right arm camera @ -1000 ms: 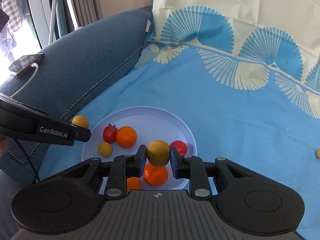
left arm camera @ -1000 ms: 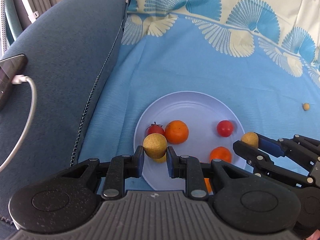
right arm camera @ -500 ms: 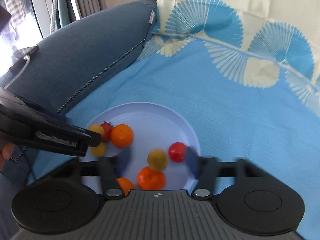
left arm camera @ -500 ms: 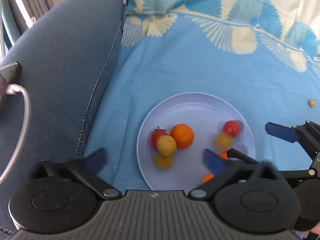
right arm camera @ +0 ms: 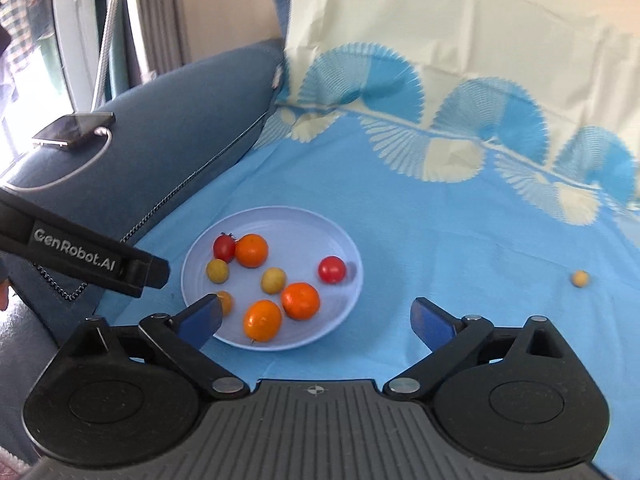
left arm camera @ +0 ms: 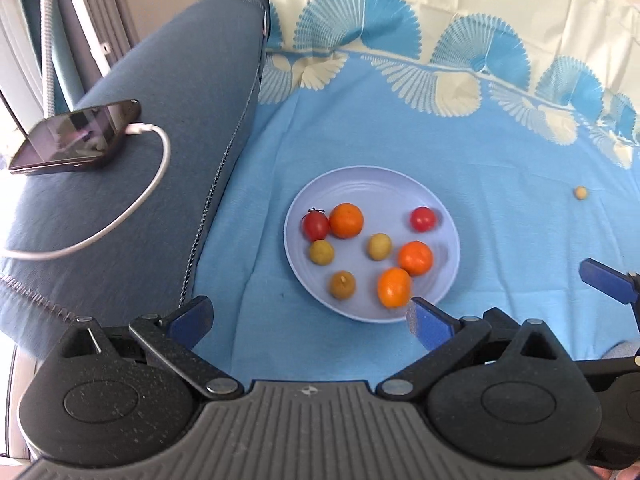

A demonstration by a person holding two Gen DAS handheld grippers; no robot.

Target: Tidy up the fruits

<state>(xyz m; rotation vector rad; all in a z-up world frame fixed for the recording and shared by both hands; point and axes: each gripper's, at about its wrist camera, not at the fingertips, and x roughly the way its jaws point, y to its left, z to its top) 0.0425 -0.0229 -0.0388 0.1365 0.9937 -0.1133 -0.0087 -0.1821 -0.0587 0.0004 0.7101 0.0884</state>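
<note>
A pale blue plate (left arm camera: pixel 372 184) (right arm camera: pixel 280 220) lies on the blue cloth and holds several fruits: oranges (left arm camera: pixel 346 221) (right arm camera: pixel 251 250), red tomatoes (left arm camera: pixel 423 219) (right arm camera: pixel 331 269) and small yellow-brown fruits (left arm camera: pixel 379 246) (right arm camera: pixel 273 280). One small yellow fruit (left arm camera: pixel 580 192) (right arm camera: pixel 580 279) lies alone on the cloth to the right. My left gripper (left arm camera: pixel 308 318) is open and empty, held back above the plate's near edge. My right gripper (right arm camera: pixel 316 316) is open and empty, near the plate's right front edge. Its blue fingertip shows in the left wrist view (left arm camera: pixel 604 278).
A dark blue sofa armrest (left arm camera: pixel 160 128) (right arm camera: pixel 180 120) rises left of the plate. On it lies a phone (left arm camera: pixel 76 136) (right arm camera: pixel 74 128) with a white charging cable (left arm camera: pixel 132 208). The patterned cloth (left arm camera: pixel 440 128) covers the seat and runs up the backrest.
Both grippers opened and let their yellow-brown fruits drop onto the plate. Both then drew back and up, away from the plate.
</note>
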